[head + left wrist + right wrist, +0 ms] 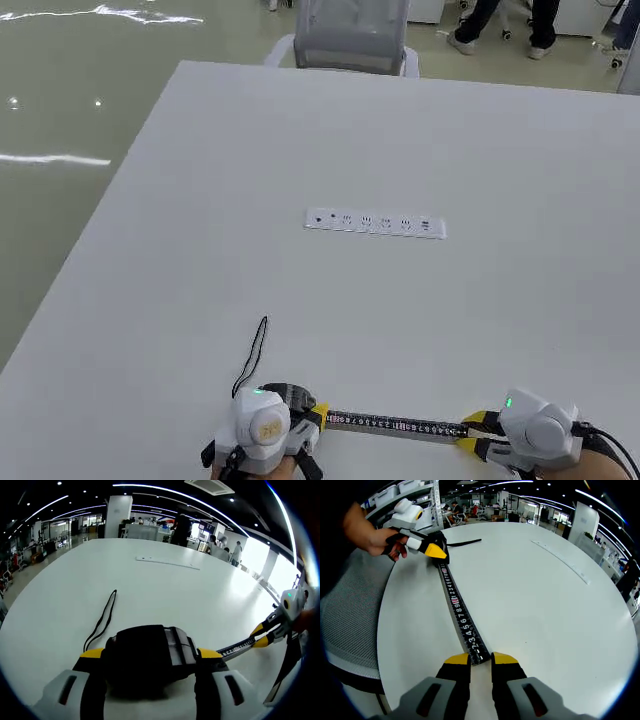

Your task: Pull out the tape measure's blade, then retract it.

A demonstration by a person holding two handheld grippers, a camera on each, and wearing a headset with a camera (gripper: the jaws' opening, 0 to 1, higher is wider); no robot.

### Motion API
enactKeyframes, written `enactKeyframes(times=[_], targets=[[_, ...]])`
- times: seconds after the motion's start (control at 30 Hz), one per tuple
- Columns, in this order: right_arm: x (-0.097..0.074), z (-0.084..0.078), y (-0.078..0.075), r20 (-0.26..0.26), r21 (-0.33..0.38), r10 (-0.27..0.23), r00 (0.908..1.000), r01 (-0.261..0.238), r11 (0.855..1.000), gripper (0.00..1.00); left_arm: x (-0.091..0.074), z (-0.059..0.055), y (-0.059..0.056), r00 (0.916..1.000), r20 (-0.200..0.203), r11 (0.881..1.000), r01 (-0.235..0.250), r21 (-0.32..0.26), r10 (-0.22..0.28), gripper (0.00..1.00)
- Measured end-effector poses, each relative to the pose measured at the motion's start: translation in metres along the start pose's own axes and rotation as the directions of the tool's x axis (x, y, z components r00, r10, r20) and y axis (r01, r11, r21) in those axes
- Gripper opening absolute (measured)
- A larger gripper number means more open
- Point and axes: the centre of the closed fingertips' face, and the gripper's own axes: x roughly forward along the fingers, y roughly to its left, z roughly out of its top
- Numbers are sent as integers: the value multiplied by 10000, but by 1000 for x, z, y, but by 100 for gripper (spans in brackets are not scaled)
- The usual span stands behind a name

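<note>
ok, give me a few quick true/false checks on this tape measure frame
1. The blade is pulled out between the two claws. True.
2. The right claw is open, clear of the blade. False: it is shut on the blade's tip.
3. The left claw holds the tape measure's case. True.
4. The power strip lies across the blade. False: it lies apart, farther up the table.

White table [300, 140] with a power strip [375, 223], grey chair [350, 35] beyond, glossy floor [70, 120].
</note>
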Motion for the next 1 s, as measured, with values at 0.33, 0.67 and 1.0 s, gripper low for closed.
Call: enactKeyframes(times=[0.33, 0.67, 1.0], targets=[[0, 1, 1, -2, 28, -18, 10000, 18, 10000, 15, 0, -1, 3, 9990, -217, 9990, -383, -220, 378, 71], [0, 0, 0, -37, -9, -46, 10000, 46, 10000, 15, -1, -2, 4, 9985, -260, 9989, -474, -10, 474, 69], [0, 2, 2, -262, -258, -47, 9996, 40, 9997, 14, -2, -1, 2, 9989, -260, 9992, -393, 81, 395, 67]])
